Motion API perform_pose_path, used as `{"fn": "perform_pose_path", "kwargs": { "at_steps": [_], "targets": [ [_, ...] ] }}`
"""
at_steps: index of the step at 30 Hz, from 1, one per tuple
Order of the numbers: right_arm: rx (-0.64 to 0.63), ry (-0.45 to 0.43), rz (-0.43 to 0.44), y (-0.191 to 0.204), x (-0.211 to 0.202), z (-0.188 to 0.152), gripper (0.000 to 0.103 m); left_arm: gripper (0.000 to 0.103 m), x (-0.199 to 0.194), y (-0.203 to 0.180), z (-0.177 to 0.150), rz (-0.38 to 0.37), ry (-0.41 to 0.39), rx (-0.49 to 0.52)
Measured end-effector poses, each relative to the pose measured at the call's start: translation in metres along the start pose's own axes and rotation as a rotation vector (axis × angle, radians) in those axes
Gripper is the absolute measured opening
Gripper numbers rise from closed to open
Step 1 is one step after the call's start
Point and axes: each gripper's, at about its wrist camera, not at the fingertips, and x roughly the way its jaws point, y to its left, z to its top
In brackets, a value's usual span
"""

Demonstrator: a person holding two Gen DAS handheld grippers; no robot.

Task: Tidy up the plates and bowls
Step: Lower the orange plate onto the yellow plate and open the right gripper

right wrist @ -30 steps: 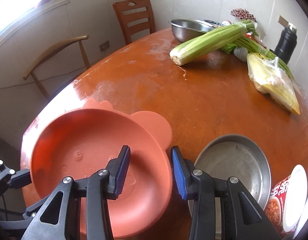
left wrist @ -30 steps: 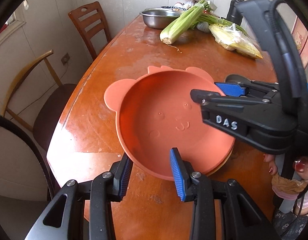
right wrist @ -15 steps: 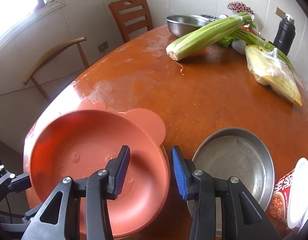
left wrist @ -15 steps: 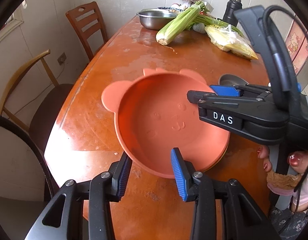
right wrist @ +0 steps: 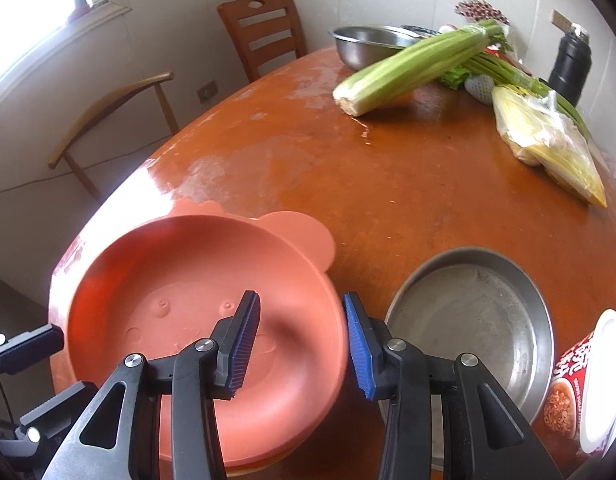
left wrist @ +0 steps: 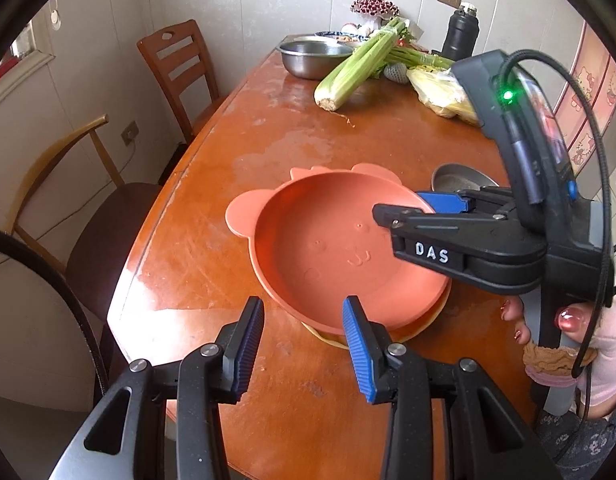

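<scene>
Terracotta bear plate now rests stacked on the worktop (yellow rim beneath), freed by both tongs, left and right, parted and empty.

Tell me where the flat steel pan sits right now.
In the right wrist view the steel pan lies on the table at lower right, between the orange bear bowl and the instant noodle cup.

Cluttered wooden table
</scene>
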Motion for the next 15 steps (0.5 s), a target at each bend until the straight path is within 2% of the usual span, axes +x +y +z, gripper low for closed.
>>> {"fn": "perform_pose_path", "kwargs": {
  "at_steps": [4,10,15],
  "targets": [
    [-0.002,-0.012,0.005,0.002,0.0,0.003,0.045,0.041,-0.005,0.005,-0.002,0.014,-0.012,-0.005],
    [-0.016,-0.019,-0.039,0.004,0.003,0.008,0.045,0.041,-0.008,0.022,-0.002,0.043,-0.015,-0.053],
    [-0.023,-0.012,-0.055,0.004,0.005,0.006,0.045,0.041,-0.002,0.029,0.004,0.034,-0.015,-0.07]
  ]
}}
